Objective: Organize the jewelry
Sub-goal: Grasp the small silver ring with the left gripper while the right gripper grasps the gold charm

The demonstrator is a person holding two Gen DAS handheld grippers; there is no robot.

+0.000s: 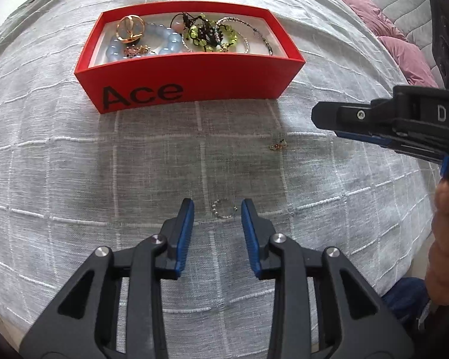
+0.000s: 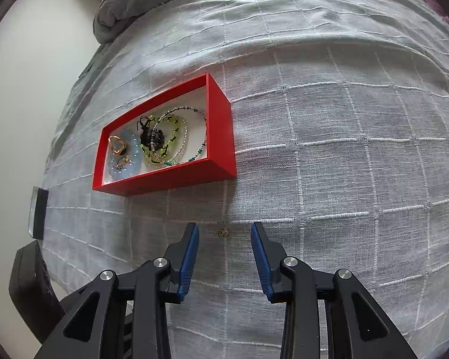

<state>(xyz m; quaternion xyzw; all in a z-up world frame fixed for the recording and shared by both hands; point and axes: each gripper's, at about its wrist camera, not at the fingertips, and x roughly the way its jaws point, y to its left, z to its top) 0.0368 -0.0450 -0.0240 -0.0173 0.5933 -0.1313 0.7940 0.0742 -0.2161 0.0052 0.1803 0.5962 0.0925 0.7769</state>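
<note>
A red "Ace" box [image 1: 194,85] sits on the grey bedspread and holds several bracelets, beads and a gold ring; it also shows in the right wrist view [image 2: 221,137]. A small silver beaded ring [image 1: 224,208] lies on the cloth between the tips of my open, empty left gripper [image 1: 218,209]. A tiny gold earring [image 1: 277,145] lies further right. In the right wrist view that earring [image 2: 223,233] lies between the tips of my open, empty right gripper [image 2: 225,232]. The right gripper [image 1: 323,116] also shows side-on in the left wrist view.
The grey checked bedspread [image 2: 344,149] covers the bed. Pink pillows [image 1: 398,42] lie at the far right. A folded grey blanket [image 2: 140,3] lies beyond the box. The bed's left edge drops off to the floor [image 2: 30,89].
</note>
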